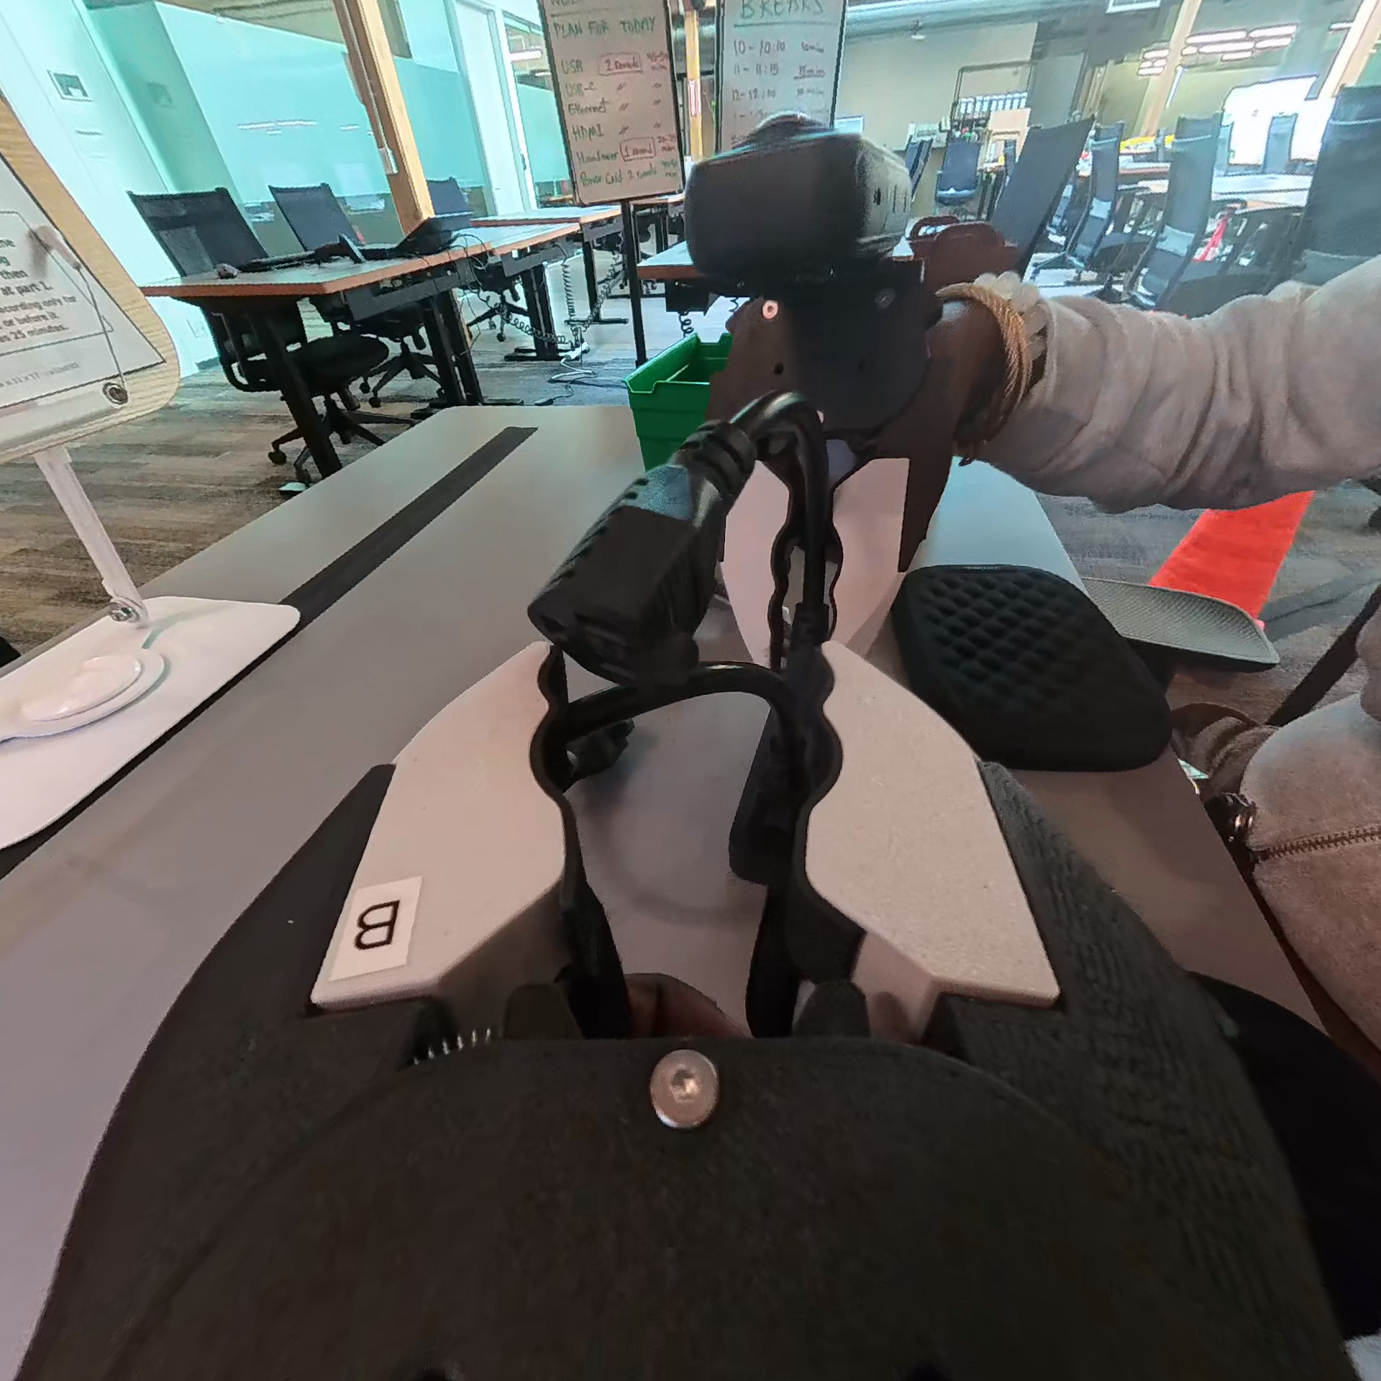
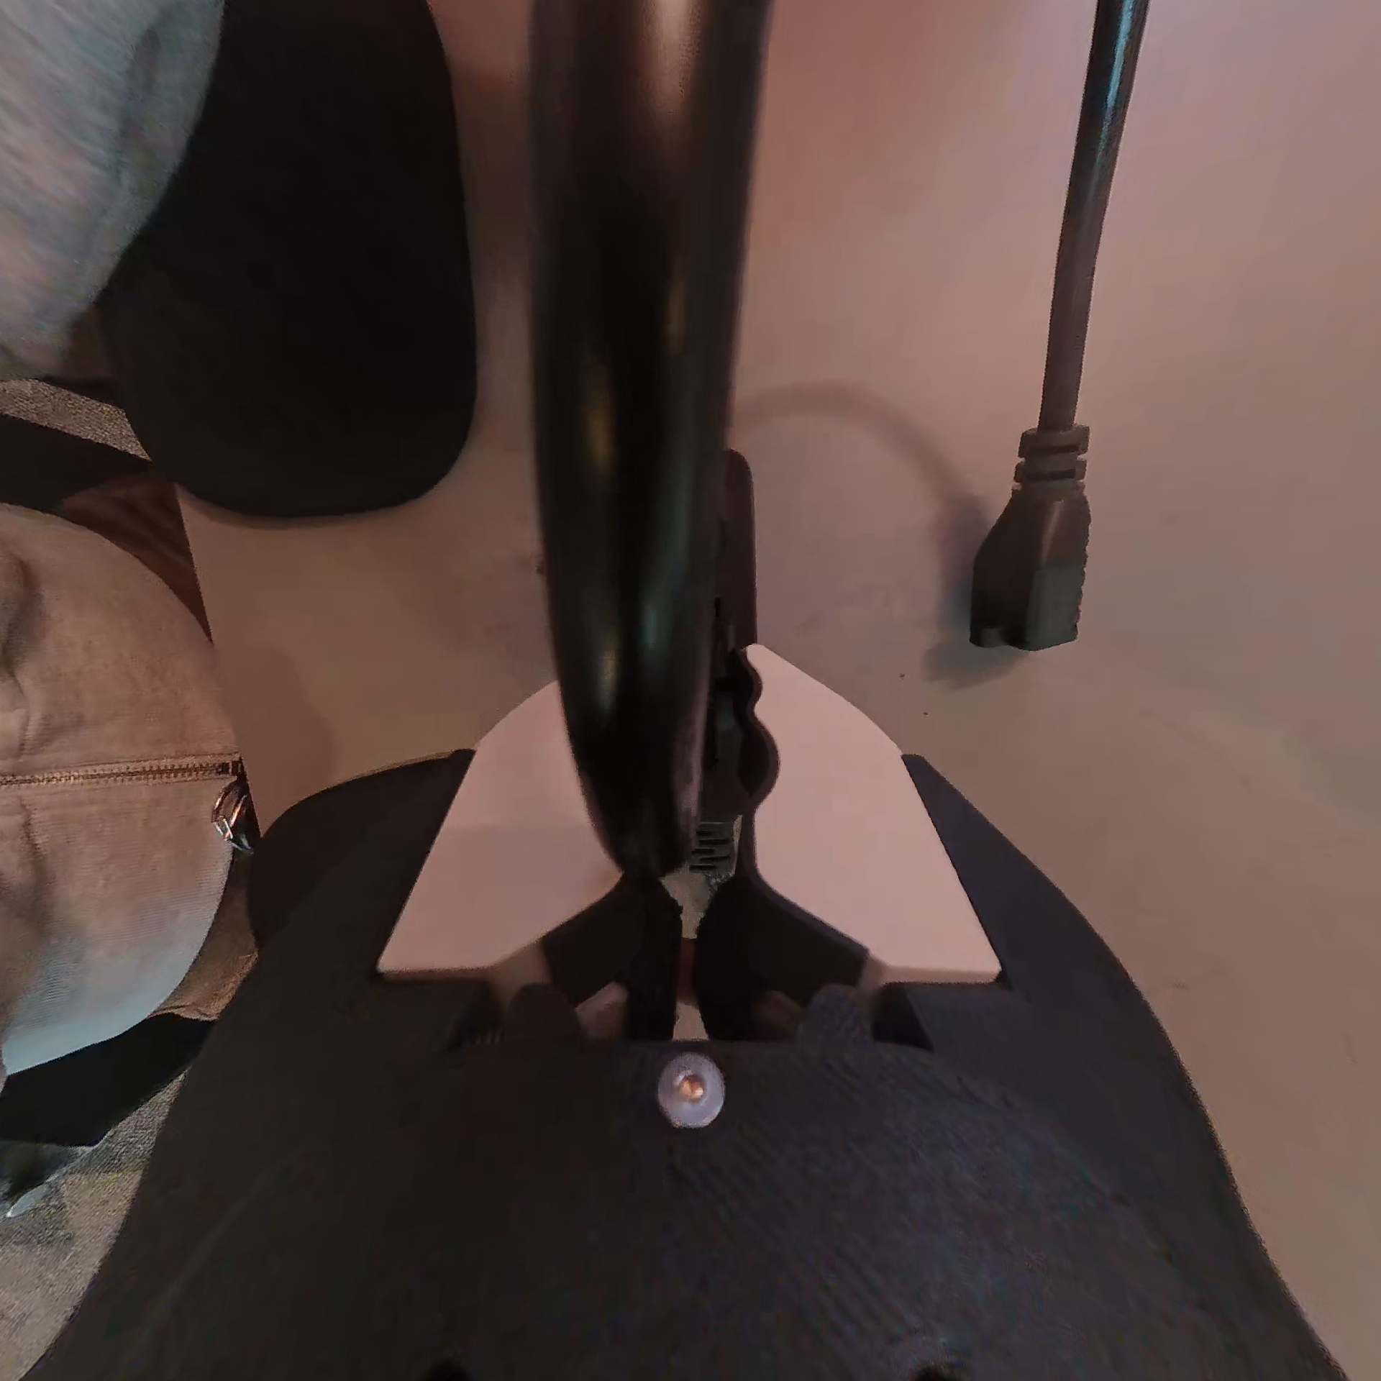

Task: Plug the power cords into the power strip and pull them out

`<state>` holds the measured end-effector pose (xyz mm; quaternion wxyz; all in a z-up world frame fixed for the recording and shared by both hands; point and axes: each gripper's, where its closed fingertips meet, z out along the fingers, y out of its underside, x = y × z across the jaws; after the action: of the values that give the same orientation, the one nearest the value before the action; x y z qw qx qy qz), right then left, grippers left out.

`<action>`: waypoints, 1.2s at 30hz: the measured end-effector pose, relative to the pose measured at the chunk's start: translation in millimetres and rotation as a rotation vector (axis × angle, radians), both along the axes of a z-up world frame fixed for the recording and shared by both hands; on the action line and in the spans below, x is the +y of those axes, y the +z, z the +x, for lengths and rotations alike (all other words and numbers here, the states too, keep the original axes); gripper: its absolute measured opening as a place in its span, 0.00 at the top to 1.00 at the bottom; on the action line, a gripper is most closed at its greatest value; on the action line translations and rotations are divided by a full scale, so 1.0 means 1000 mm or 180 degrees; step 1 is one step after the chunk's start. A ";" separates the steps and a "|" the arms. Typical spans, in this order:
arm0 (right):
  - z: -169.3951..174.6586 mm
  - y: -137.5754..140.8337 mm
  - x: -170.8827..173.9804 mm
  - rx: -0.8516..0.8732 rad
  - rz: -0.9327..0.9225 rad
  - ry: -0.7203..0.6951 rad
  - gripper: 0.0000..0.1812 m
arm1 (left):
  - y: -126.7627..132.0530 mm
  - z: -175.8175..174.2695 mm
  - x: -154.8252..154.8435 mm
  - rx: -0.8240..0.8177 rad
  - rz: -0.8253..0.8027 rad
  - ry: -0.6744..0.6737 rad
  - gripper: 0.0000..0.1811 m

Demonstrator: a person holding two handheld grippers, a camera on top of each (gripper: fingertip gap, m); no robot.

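A white placard on a slanted clear stand [image 1: 75, 314] sits at the far left edge of the grey counter with a dark strip down its length [image 1: 418, 516], well clear of the work. The left hand-held gripper [image 1: 687, 661] reaches forward low over the counter with its white fingers apart. A loop of the glossy black power cord [image 1: 816, 486] passes through the gap, but nothing appears pinched there. The placement looks meant to steady or catch the slack.

Just above those fingers the cord's blocky black moulded connector [image 1: 635, 575] hangs in the air, tilted down to the left – lifted, not plugged into anything.

Right of it, the right hand-held gripper [image 2: 728, 717] points down at the counter, fingers drawn together and clamped on the cord near a ribbed strain relief, probably so the end can be steered. A second, dark grey cord end [image 2: 1031, 568] lies flat on the counter, apart from both tools.

No power strip shows in either view, so where the cord must go cannot be told.

Bare counter lies ahead of the left tool. To the right, a black quilted mesh pad [image 1: 1024, 657] crowds the near edge, and a green plastic bin [image 1: 672, 396] stands beyond the far edge – little room that way.
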<state>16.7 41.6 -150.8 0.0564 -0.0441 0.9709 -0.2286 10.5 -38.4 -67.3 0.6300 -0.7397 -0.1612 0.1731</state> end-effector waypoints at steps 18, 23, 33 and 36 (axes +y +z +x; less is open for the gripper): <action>0.002 -0.007 -0.017 0.0276 0.0322 -0.0029 0.86 | -0.006 -0.010 -0.015 -0.0089 -0.0139 0.0351 0.63; 0.004 -0.012 -0.024 0.0363 0.0567 0.0030 0.86 | -0.012 -0.019 -0.024 -0.0209 -0.0190 0.0581 0.59; 0.007 -0.018 -0.032 -0.0037 0.0236 0.0084 0.87 | -0.019 -0.028 -0.036 -0.0279 -0.0308 0.0836 0.60; 0.008 -0.018 -0.032 -0.0011 0.0194 0.0119 0.87 | -0.020 -0.029 -0.038 -0.0332 -0.0261 0.0859 0.63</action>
<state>24.4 9.2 -169.1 0.0637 -0.0601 0.9763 -0.1979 -18.4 -76.7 -87.2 0.5610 -0.7444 -0.2844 0.2240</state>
